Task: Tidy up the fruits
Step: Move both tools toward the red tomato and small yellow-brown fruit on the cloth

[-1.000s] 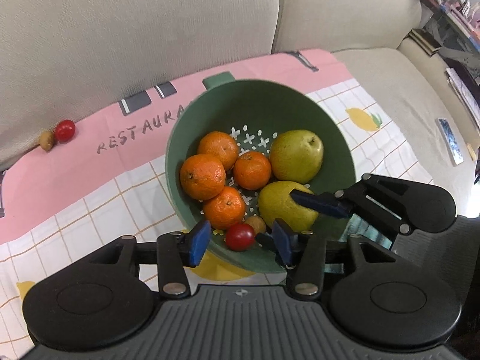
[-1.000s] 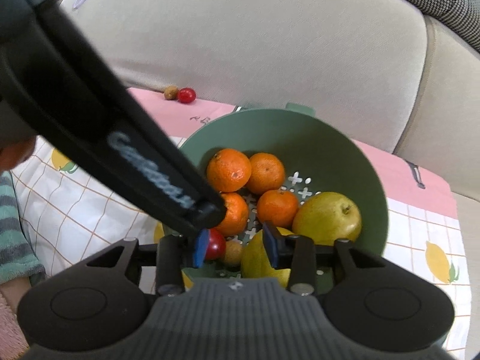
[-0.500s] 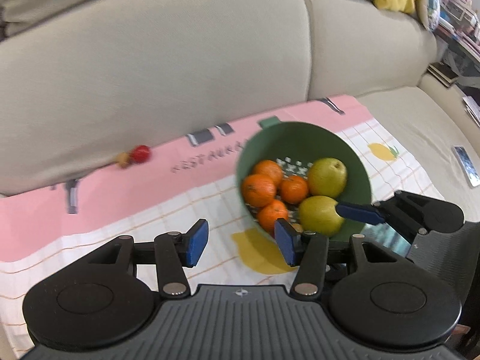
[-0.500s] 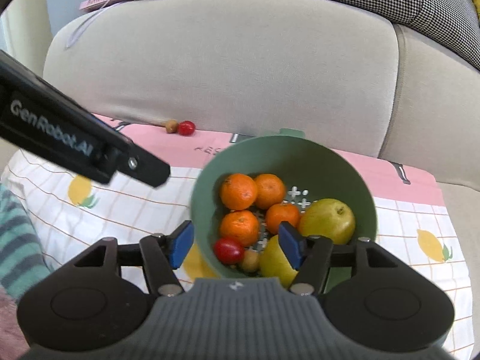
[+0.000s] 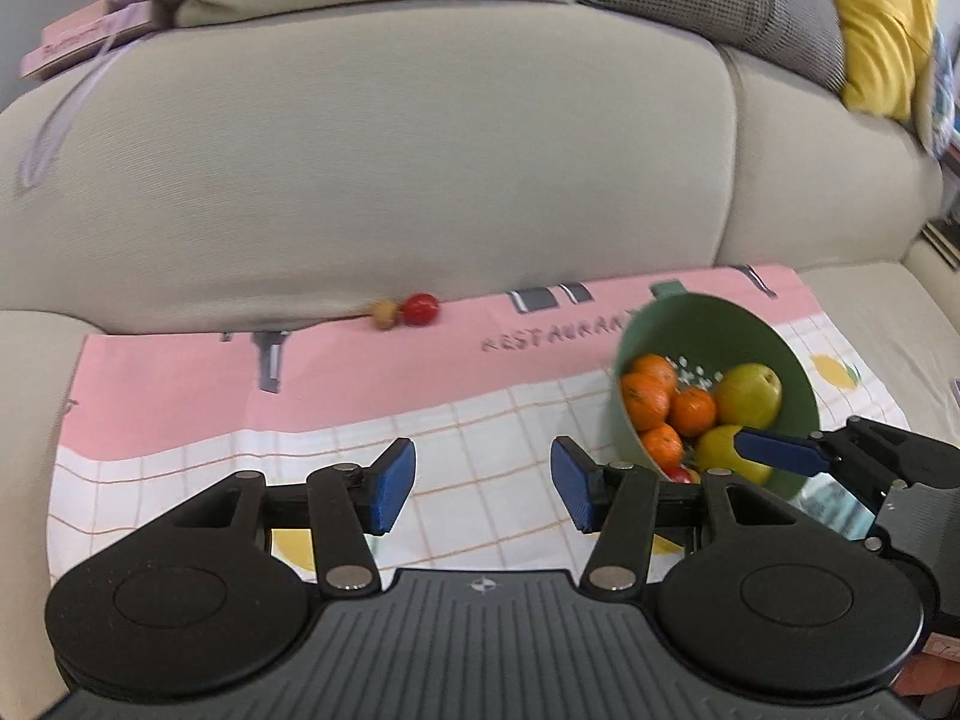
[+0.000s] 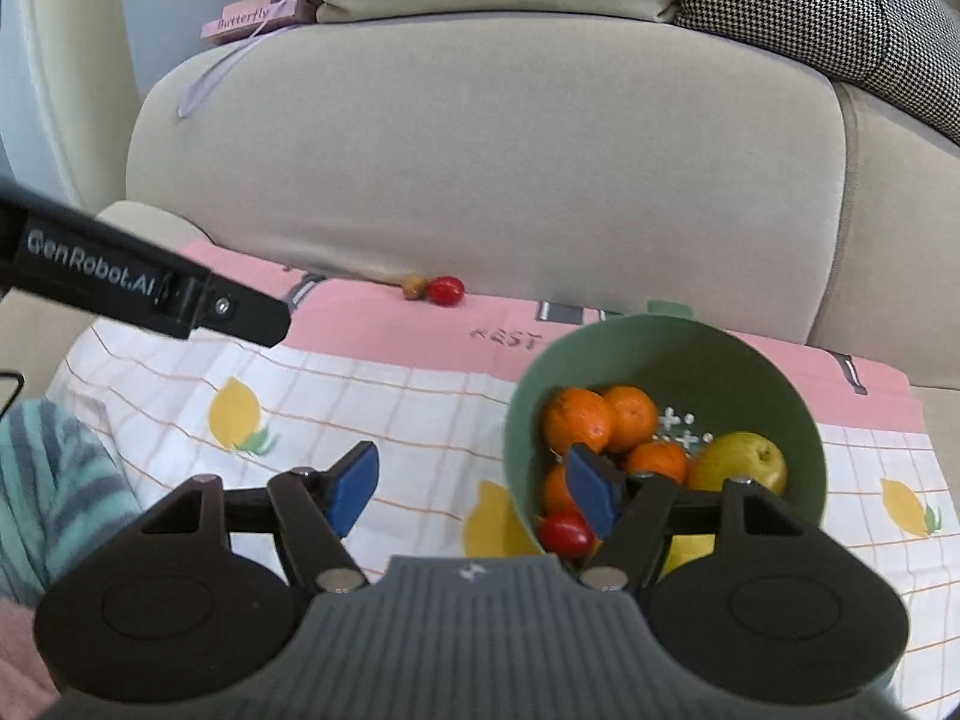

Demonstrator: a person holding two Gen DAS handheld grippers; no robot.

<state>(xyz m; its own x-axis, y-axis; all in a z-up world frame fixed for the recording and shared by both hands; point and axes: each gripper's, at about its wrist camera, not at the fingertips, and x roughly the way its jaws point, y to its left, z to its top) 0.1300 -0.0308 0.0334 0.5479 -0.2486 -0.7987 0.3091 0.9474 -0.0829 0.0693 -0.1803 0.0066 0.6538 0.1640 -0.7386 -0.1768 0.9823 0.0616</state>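
One cherry tomato (image 5: 419, 308) lies well beyond left hand-held gripper (image 5: 483, 485).

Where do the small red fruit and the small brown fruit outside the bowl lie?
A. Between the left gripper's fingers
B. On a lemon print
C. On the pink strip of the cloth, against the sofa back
C: the small red fruit and the small brown fruit sit side by side on the pink strip, at the sofa back.

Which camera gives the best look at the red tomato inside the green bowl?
The right wrist view. There the red tomato lies in plain sight against the green bowl's near wall, only its right edge hidden behind a blue finger pad. In the left wrist view just a sliver of it shows above the left gripper's linkage.
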